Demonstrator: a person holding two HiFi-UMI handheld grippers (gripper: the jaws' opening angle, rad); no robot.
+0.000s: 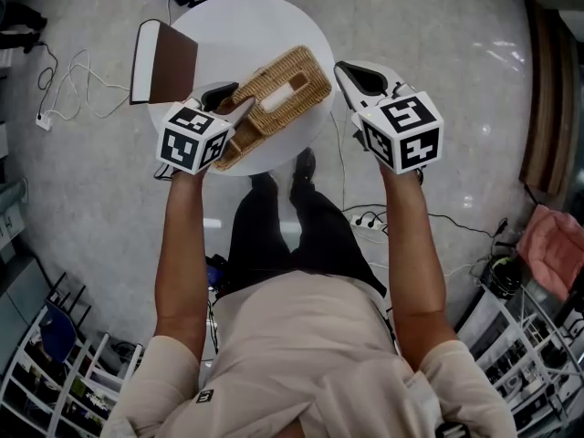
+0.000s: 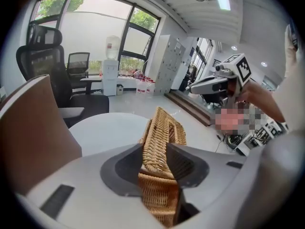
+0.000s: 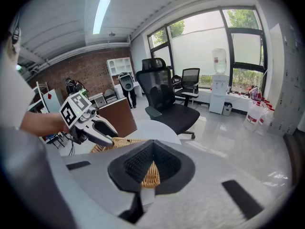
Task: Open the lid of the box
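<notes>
Head view: a rectangular woven wicker box (image 1: 239, 144) sits on the round white table (image 1: 246, 26). The left gripper (image 1: 235, 108) pinches the edge of its tilted lid (image 2: 164, 130); the right gripper (image 1: 350, 77) hangs clenched, empty.

- The left claw (image 1: 230, 101) has a pale grey shell, with black ribbed pads (image 2: 183, 162) set in a dark grey hollow.
- The right claw (image 1: 352, 75) has the same pale grey shell and black ribbed pads (image 3: 136, 165), plus dark oblong marks (image 3: 240, 197) on the shell.
- Each claw carries 1 cube, the left cube (image 1: 192, 138) and the right cube (image 1: 402, 131), with black-and-white square markers on its faces.
- Beige short-sleeved shirt (image 1: 301, 354), with a small black patch (image 1: 204, 396) at the left sleeve's hem.
- Black trousers (image 1: 287, 235) and dark shoes (image 1: 305, 164).
</notes>
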